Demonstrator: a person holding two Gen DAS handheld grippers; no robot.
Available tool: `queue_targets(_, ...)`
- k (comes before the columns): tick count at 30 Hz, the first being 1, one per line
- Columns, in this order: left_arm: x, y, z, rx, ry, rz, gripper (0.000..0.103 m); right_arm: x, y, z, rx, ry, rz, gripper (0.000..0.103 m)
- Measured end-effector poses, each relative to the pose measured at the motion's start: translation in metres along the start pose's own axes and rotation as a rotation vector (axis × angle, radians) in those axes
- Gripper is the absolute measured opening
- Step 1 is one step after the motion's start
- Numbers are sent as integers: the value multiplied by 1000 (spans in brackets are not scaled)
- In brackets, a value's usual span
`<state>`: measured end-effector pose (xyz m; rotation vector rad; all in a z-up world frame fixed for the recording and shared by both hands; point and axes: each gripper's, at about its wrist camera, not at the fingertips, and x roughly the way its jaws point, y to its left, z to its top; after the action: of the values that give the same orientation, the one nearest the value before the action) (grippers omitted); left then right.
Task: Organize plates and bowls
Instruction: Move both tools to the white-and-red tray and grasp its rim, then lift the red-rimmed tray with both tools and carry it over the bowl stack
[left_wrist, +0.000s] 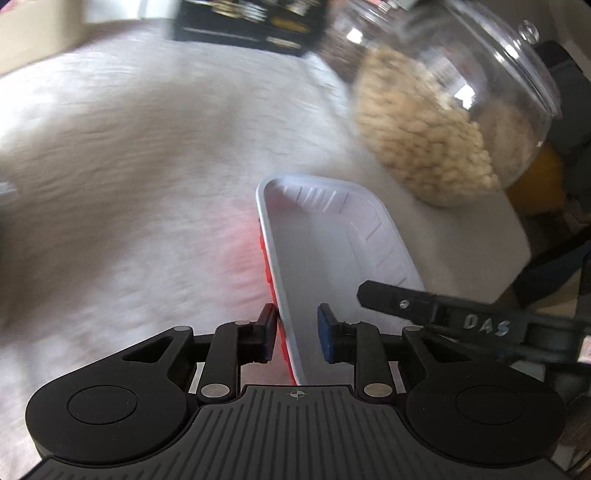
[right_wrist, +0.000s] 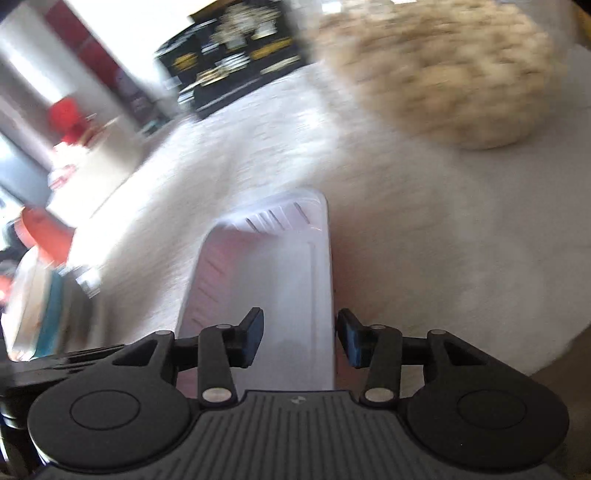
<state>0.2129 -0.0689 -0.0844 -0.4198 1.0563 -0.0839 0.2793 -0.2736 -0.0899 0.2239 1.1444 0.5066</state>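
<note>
A white rectangular tray (left_wrist: 332, 258) with ribbed walls hangs just over the white cloth, a red layer (left_wrist: 266, 266) showing under its left rim. My left gripper (left_wrist: 297, 332) straddles that left rim: the outer pad touches the red edge and the inner pad sits against the inside wall. In the right wrist view the same tray (right_wrist: 269, 280) runs away from me. My right gripper (right_wrist: 301, 334) straddles its right rim, one pad over the tray floor and one just outside the rim, with gaps on both sides. A right gripper finger (left_wrist: 399, 301) reaches over the tray's near right corner.
A clear domed jar (left_wrist: 436, 122) full of pale nuts stands close beyond the tray; the same jar (right_wrist: 443, 70) is blurred from the right wrist. A black box (left_wrist: 251, 22) stands at the back. Red and teal items (right_wrist: 48, 236) crowd the left edge. White cloth (left_wrist: 129, 166) covers the table.
</note>
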Motion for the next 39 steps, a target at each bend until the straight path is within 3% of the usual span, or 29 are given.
queue_targets(6, -53, 52, -26, -45, -100, 123, 26, 16, 78, -33, -125, 13, 88, 45)
queue_targets(10, -65, 79, -35, -101, -112, 122, 26, 29, 102, -46, -180, 20, 81, 45)
queue_targets(14, -66, 95, -41, -135, -106, 102, 26, 46, 107, -51, -159, 69, 30, 46)
queue_targets(22, -59, 103, -45, -152, -87, 57, 26, 49, 107, -57, -150, 50, 3, 45)
queue_targets(32, -59, 103, -45, -151, -84, 56, 26, 43, 110, -62, -179, 34, -22, 46)
queue_targets(39, -86, 73, -30, -57, -163, 53, 26, 0, 112, -49, -174, -68, 0, 46)
